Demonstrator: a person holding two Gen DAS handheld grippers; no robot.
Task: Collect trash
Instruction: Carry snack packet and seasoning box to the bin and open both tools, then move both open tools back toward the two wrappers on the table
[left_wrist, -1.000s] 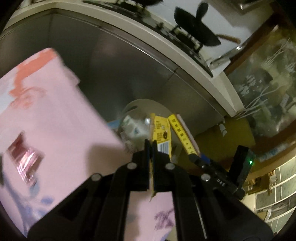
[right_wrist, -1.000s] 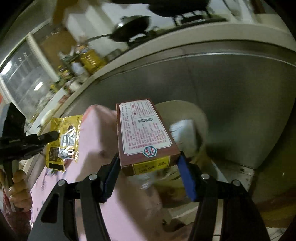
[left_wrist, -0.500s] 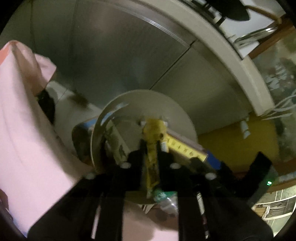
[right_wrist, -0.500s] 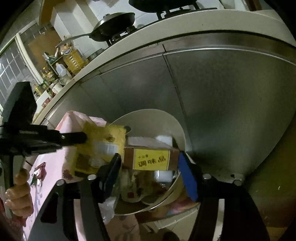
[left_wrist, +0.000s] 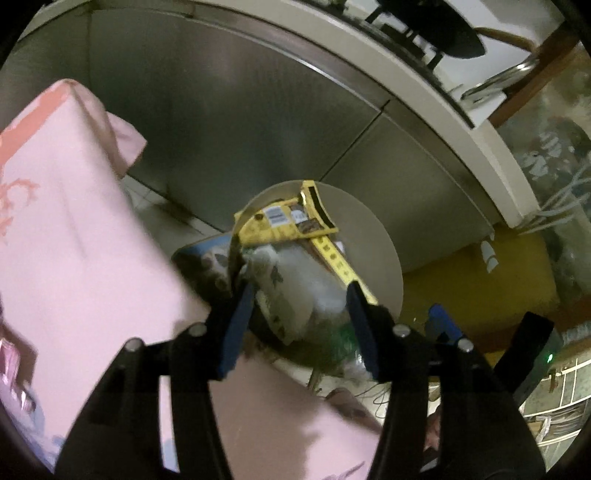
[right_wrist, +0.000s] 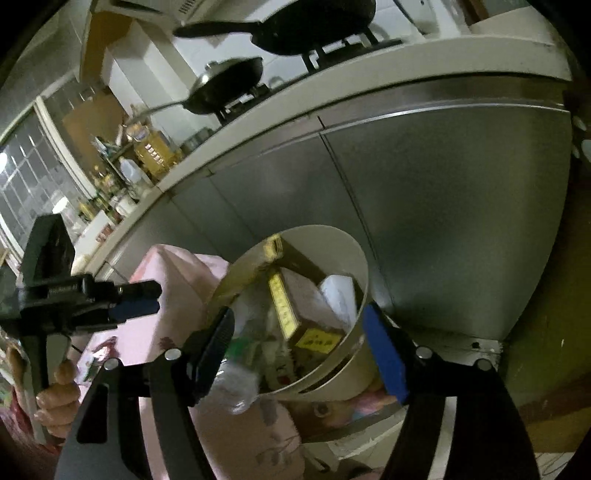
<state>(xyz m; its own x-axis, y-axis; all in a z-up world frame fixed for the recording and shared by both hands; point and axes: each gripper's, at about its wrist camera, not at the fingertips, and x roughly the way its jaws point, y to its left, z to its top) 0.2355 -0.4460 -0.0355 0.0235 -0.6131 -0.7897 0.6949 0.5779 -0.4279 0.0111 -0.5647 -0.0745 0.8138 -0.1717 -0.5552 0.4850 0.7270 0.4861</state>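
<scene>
Left gripper (left_wrist: 299, 314) jaws opening, nothing between pads; yellow wrapper (left_wrist: 286, 221) loose at bin (left_wrist: 373, 236) rim. Right gripper (right_wrist: 299, 345) jaws opening too, empty; box (right_wrist: 301, 314) lies inside bin among other trash. Both pieces look delivered. Pink cloth (left_wrist: 85, 240) beside bin, further litter there unclear.

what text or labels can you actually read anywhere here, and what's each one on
No text reads clearly enough to quote.
Box in the bin: yellow label with dark characters, too blurred.
Same box: yellow side strip, print too small.
Yellow wrapper on the bin's rim: barcode sticker and print, unreadable.
Left gripper: small white lettering on its body, too small.
</scene>
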